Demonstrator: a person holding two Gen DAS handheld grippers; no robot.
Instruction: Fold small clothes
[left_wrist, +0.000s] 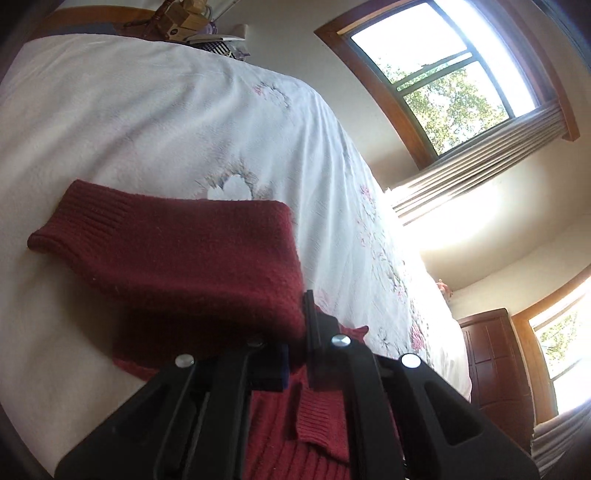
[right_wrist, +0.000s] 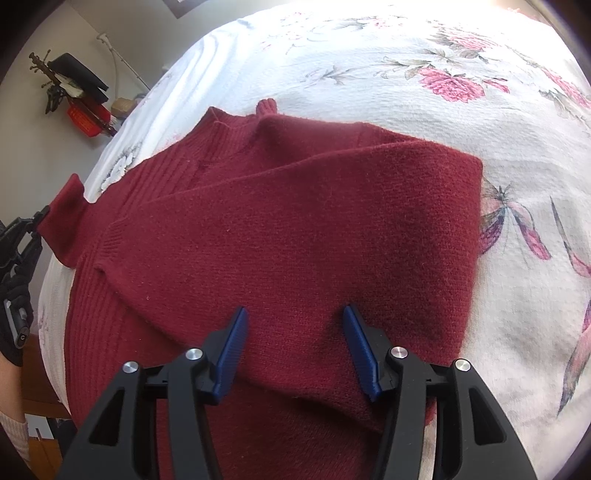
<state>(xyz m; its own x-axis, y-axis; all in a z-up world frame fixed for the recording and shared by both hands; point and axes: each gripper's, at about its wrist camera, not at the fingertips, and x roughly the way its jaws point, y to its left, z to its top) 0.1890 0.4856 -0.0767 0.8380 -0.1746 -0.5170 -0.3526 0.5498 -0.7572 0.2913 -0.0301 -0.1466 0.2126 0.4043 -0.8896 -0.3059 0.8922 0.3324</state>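
Note:
A dark red knit sweater (right_wrist: 280, 229) lies on a white floral bedspread (right_wrist: 461, 122), with one sleeve folded across its body. Hovering just above the folded sleeve, my right gripper (right_wrist: 295, 314) is open and its blue pads (right_wrist: 232, 343) hold nothing. My left gripper (left_wrist: 291, 347) is shut on the other sleeve (left_wrist: 192, 254), which is raised and hangs over its fingers, ribbed cuff pointing left. The right wrist view shows that left gripper (right_wrist: 22, 236) at the far left edge, pinching the lifted cuff (right_wrist: 62, 221).
A gloved hand (right_wrist: 14, 314) holds the left gripper. Windows (left_wrist: 443, 77) and a wooden dresser (left_wrist: 495, 362) stand beyond the bed's edge. Boxes and books (left_wrist: 199, 26) sit at the bed's far end. A rack with dark items and a red basket (right_wrist: 86, 118) stands by the wall.

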